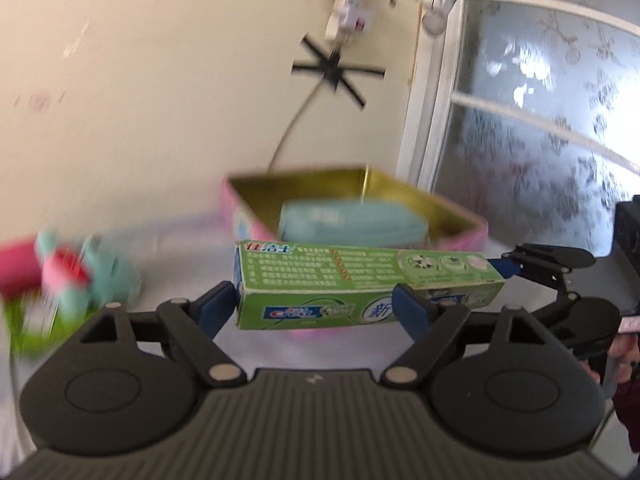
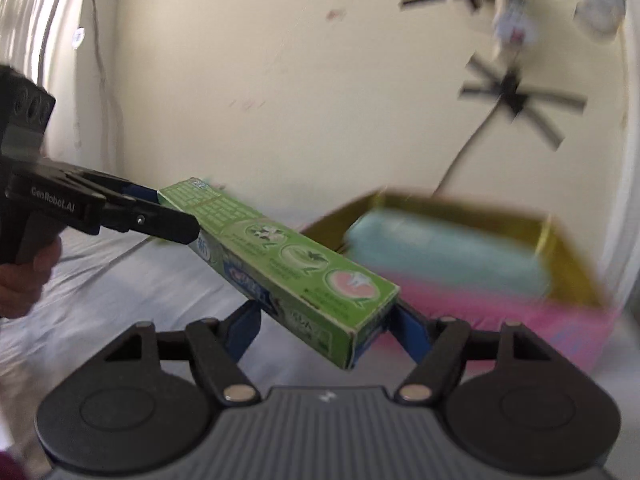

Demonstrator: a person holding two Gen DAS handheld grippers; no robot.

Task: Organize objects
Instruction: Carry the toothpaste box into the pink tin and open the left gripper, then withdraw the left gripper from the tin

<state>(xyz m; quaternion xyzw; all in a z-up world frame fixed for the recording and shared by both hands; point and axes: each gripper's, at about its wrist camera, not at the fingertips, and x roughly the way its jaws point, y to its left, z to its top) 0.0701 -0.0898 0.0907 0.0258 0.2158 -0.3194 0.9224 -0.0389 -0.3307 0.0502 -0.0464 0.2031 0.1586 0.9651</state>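
Spanning both grippers above the table, the green toothpaste box (image 1: 360,280) is pinched by the left gripper (image 1: 312,308) and right gripper (image 2: 328,326) near opposite ends, so uneven pulling could twist it loose short of the pink tin (image 1: 460,216).

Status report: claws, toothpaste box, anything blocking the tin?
Both claws, left and right, grip the green cardboard toothpaste box. Box airborne. Open pink tin ahead, unobstructed.

Left gripper (image 1: 314,304): black, blue-padded jaws clamping one end of a green cardboard box (image 1: 360,284).
Right gripper (image 2: 326,326): same build, pads pressing the other end.
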